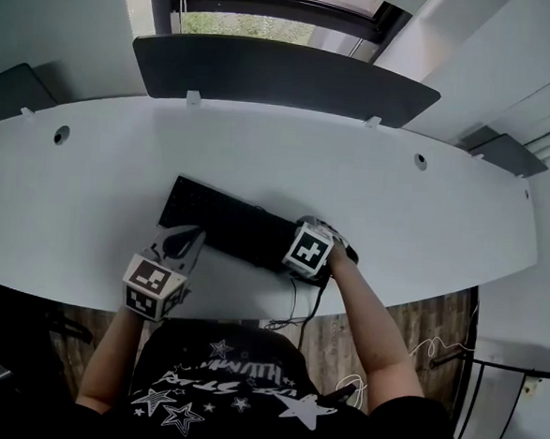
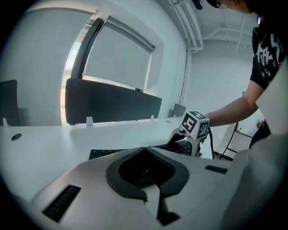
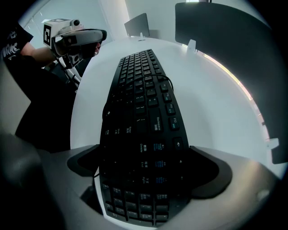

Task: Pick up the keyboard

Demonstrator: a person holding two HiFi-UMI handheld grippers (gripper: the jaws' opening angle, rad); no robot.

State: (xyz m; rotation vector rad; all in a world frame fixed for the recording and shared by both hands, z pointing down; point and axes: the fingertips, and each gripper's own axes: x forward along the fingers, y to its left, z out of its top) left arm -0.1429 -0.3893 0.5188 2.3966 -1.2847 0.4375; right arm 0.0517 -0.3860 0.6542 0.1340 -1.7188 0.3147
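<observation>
Keyboard (image 3: 144,103) end gripped between right claw (image 3: 146,173) jaws; left claw (image 1: 184,240) alongside.

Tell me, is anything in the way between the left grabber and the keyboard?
Nothing that shows. The left gripper, jaws shut, hangs over the bare desk right by the near left edge of the keyboard, with no object between them. The right gripper grips the keyboard's other end.

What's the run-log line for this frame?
task: pick up keyboard | right gripper: shut on its right end | left gripper: shut, empty, near its left end | keyboard: on desk
</observation>
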